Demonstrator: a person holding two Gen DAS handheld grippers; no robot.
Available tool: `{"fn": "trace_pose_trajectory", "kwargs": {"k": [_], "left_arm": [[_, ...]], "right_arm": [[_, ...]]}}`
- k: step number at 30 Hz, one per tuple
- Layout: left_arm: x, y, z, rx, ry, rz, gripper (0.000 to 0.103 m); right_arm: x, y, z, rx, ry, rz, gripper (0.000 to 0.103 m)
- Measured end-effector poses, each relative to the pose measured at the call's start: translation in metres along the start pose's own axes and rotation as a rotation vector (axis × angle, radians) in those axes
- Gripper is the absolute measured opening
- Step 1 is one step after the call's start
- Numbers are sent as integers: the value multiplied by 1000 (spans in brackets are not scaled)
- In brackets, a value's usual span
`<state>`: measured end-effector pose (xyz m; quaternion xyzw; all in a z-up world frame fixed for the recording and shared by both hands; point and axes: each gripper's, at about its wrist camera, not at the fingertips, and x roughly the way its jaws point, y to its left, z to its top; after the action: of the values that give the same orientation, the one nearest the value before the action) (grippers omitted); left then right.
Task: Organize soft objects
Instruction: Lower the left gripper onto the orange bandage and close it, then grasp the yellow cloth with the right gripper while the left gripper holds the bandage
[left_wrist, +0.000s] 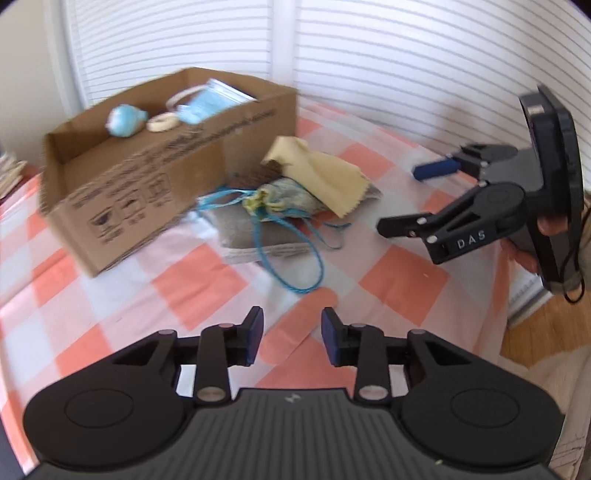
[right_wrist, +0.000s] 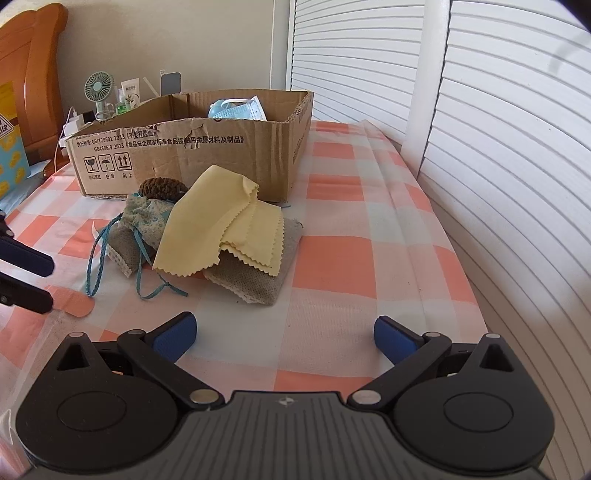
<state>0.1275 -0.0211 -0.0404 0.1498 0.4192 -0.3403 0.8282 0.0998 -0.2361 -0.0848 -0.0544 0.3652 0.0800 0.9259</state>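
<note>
Soft pile: yellow cloth (right_wrist: 218, 225) with pinked edges draped over grey woven pads (right_wrist: 255, 280) and a drawstring pouch (left_wrist: 277, 203), mid-table, touching the cardboard box (right_wrist: 192, 155). Left gripper (left_wrist: 291, 332), part-open and empty, lies nearer, the pile straight ahead; right gripper (right_wrist: 284, 336) is wide, empty.

**Print on the box, letters on a gripper**

The box (right_wrist: 192, 147) carries two lines on its long side — "GB/T28601 2013" and "GB4806.9 2023", each followed by Chinese characters. Below sit three handling signs: a glass, an umbrella, two up arrows, with small captions too fine to read. The right gripper (left_wrist: 406, 199) bears "DAS" in white — seen from the left wrist.
</note>
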Motion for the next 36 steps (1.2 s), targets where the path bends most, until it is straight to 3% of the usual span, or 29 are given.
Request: {"fn": "trace_pose_trajectory", "kwargs": {"k": [7, 10, 15, 16, 18, 22, 29, 36], "left_arm": [[5, -1, 4, 42, 88, -109, 33], [4, -8, 5, 120, 119, -102, 33], [9, -5, 10, 130, 131, -111, 32], [9, -5, 10, 134, 129, -114, 30], [8, -4, 10, 124, 127, -129, 16], [2, -10, 6, 129, 101, -105, 16], [-11, 0, 4, 47, 51, -44, 16], [-6, 24, -8, -98, 63, 14, 18]], "right_arm": [[0, 0, 0, 1, 1, -2, 103], [0, -1, 0, -4, 1, 5, 103], [0, -1, -1, -5, -4, 7, 103], [-1, -1, -2, -5, -6, 7, 103], [-1, -1, -2, -5, -7, 7, 103], [-1, -1, -1, -7, -4, 8, 103], [-1, -1, -1, -8, -1, 7, 103], [0, 0, 1, -10, 8, 5, 103]]}}
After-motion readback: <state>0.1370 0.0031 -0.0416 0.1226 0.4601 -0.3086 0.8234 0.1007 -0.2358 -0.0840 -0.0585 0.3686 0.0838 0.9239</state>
